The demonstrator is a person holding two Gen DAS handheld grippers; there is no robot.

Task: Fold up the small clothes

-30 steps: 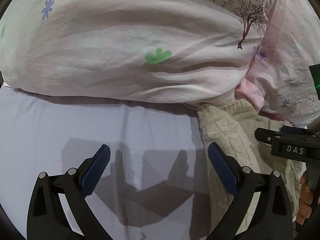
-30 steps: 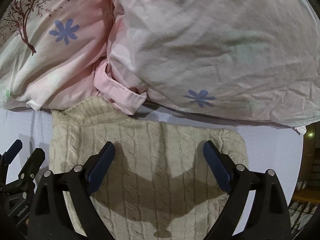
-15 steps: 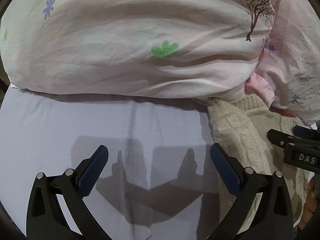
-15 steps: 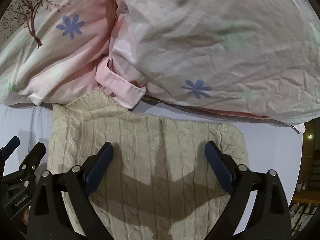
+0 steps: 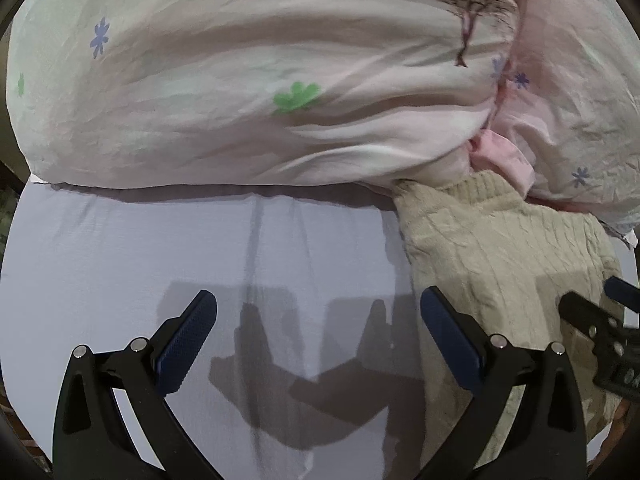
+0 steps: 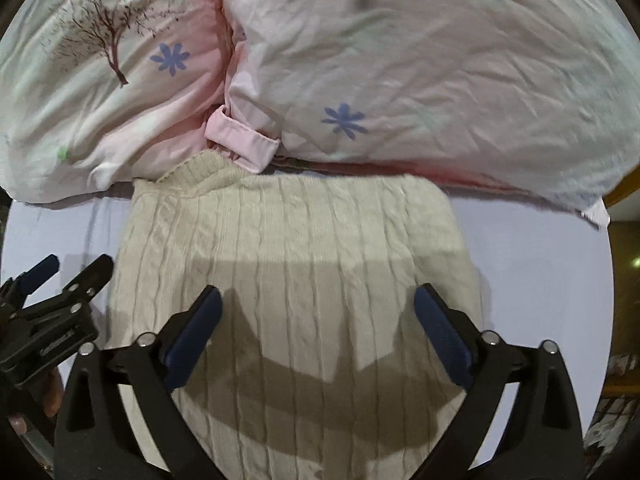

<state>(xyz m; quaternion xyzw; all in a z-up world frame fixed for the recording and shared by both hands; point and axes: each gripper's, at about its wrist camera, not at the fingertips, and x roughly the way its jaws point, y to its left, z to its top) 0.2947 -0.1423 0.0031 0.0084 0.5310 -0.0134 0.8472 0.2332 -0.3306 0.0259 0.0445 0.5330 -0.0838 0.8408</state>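
Your right tongs point(image 6: 318, 330) are hanging over the beige cable-knit sweater point(image 6: 296, 248), jaws opening wide, nothing pinched; the knit is lying flat below them, not touched by the blue pads point(image 6: 194, 334). Your left tongs point(image 5: 318, 336) are spread too, empty, hovering over the bare lavender bed sheet point(image 5: 160, 256) just left of the sweater's edge. The sweater is lying folded on the sheet, its ribbed collar end touching the flowered pink-white duvet point(image 6: 440, 64) bunched along the far side. A pink strap point(image 6: 244, 140) is sticking out of the duvet right at the collar.
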